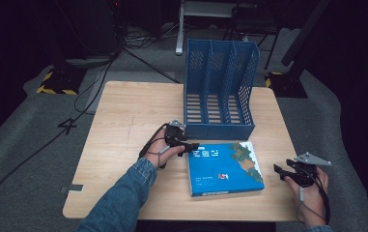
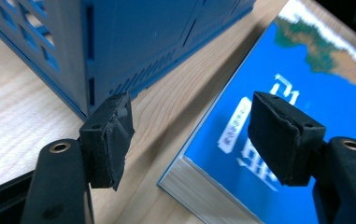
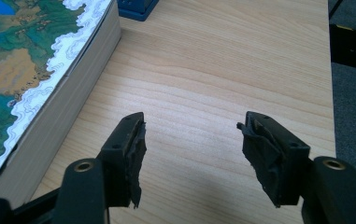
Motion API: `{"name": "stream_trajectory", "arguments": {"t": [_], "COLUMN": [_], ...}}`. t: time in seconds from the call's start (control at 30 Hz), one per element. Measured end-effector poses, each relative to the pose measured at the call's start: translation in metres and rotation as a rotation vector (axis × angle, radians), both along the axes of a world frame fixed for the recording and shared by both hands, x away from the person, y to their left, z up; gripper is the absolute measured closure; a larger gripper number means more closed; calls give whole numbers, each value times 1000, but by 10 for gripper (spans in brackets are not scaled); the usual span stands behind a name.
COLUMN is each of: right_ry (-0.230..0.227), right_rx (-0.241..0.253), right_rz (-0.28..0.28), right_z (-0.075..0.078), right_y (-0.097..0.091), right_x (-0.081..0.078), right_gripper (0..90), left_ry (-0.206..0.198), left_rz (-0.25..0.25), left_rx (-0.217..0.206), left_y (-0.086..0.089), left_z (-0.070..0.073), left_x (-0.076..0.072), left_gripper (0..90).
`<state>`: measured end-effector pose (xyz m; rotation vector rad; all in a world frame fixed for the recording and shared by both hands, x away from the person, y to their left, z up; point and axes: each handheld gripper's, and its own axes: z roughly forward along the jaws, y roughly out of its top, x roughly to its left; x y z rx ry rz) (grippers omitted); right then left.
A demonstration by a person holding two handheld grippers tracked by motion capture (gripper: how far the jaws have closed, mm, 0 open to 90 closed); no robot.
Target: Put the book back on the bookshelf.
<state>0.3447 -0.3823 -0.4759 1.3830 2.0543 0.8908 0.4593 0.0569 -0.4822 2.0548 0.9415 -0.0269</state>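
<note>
Two grippers work around one blue book (image 1: 224,168), which lies flat on the wooden table (image 1: 123,125) just in front of the blue file rack (image 1: 220,87). The left gripper (image 1: 192,146) sits at the book's upper left corner, the corner nearest the rack's front wall. In the left gripper view its jaws stand apart, one pad (image 2: 108,140) over bare wood beside the book's edge and the other pad (image 2: 276,135) above the cover, so the corner lies between them without either pad pressing on it. The right gripper (image 1: 279,170) waits just off the book's right edge, near the table's right side. Its jaws are also parted, with nothing but wood between them in the right gripper view, and the book's page block (image 3: 49,126) runs along to one side.

Judging from this, the step in hand is taking hold of the book to stand it in the rack. To do it well, the left gripper should slide further over the corner so that one pad goes under the book and one on the cover, then close squarely. A shallow bite on the corner would likely let the book swing or slip. The right gripper can steady the far edge as it lifts.
</note>
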Motion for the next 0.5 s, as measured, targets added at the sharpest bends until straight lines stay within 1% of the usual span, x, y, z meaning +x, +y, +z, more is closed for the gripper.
{"name": "stream_trajectory", "arguments": {"t": [0.07,0.1,0.2,0.23,0.27,0.3,0.33,0.37,0.4,0.43,0.5], "right_ry": [3,4,7,6,3,3,0,0,-1,-3,-3], "right_rx": [0,-1,3,3,1,2,-1,-2,-4,-7,-12], "right_rz": [2,2,-1,2,6,5,13,13,15,21,21], "right_z": [-1,-1,-1,-1,-1,-1,0,0,0,0,0], "right_y": [0,0,1,1,2,3,3,4,5,5,6], "right_x": [0,0,0,0,1,1,1,1,2,2,2], "right_gripper": [401,400,398,398,398,396,396,396,396,396,395], "left_ry": [31,42,57,34,11,-20,-46,-73,-97,-112,-147], "left_rz": [-10,-22,-75,-90,-95,-105,-115,-119,-127,-134,-148], "left_rx": [-19,-25,-28,-15,-3,11,24,33,38,41,46], "left_y": [-1,-1,-3,-4,-5,-5,-4,-4,-4,-4,-5], "left_z": [-4,-4,-1,-1,0,1,3,6,8,10,15], "left_x": [1,0,-4,-6,-8,-10,-11,-12,-13,-15,-18], "left_gripper": [308,322,416,423,420,424,445,490,524,538,528]}}
